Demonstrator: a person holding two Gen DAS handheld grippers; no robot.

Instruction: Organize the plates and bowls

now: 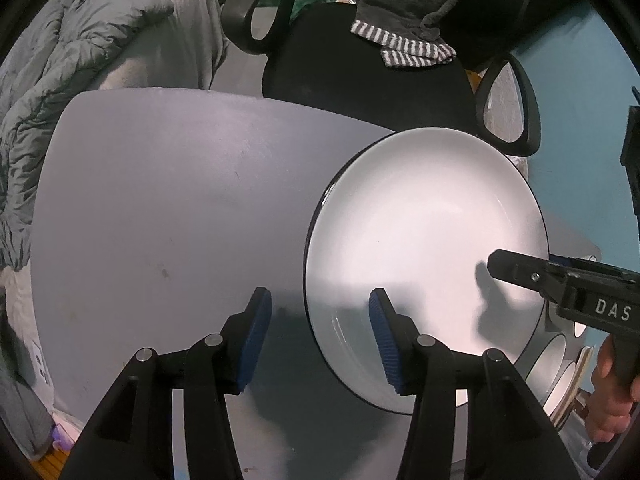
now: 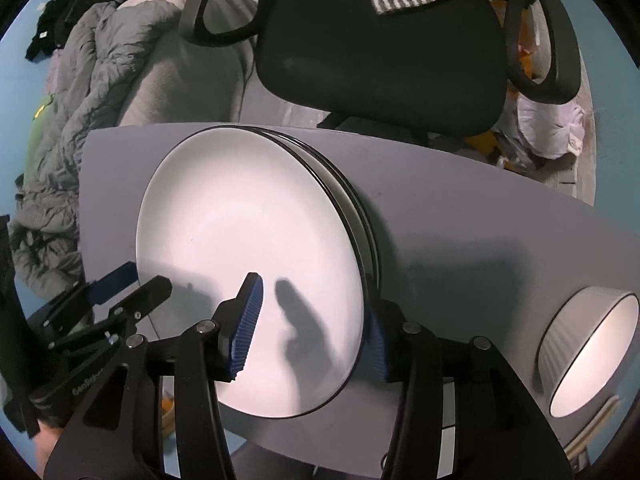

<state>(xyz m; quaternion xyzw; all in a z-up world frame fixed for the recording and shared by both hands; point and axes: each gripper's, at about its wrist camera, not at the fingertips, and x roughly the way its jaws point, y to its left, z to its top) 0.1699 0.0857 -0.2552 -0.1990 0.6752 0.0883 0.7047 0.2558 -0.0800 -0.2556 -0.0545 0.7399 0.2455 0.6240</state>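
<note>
1. Here the right gripper (image 2: 312,330) has its fingers closed onto the near right rim of the top white plate (image 2: 248,248), above the plate stack (image 2: 360,204) on the grey table (image 2: 460,224).
2. The left gripper (image 1: 320,340) is spread wide and holds nothing; its right finger is over the plate's near left rim.
3. A ribbed bowl (image 2: 584,344) lies tipped at the right; a black office chair (image 2: 380,60) stands beyond the table.

a grey desk (image 2: 460,216) carries a stack of white, dark-rimmed plates (image 2: 248,264) at its centre and, well apart toward four o'clock, a ribbed white bowl (image 2: 588,344) lying tilted.
</note>
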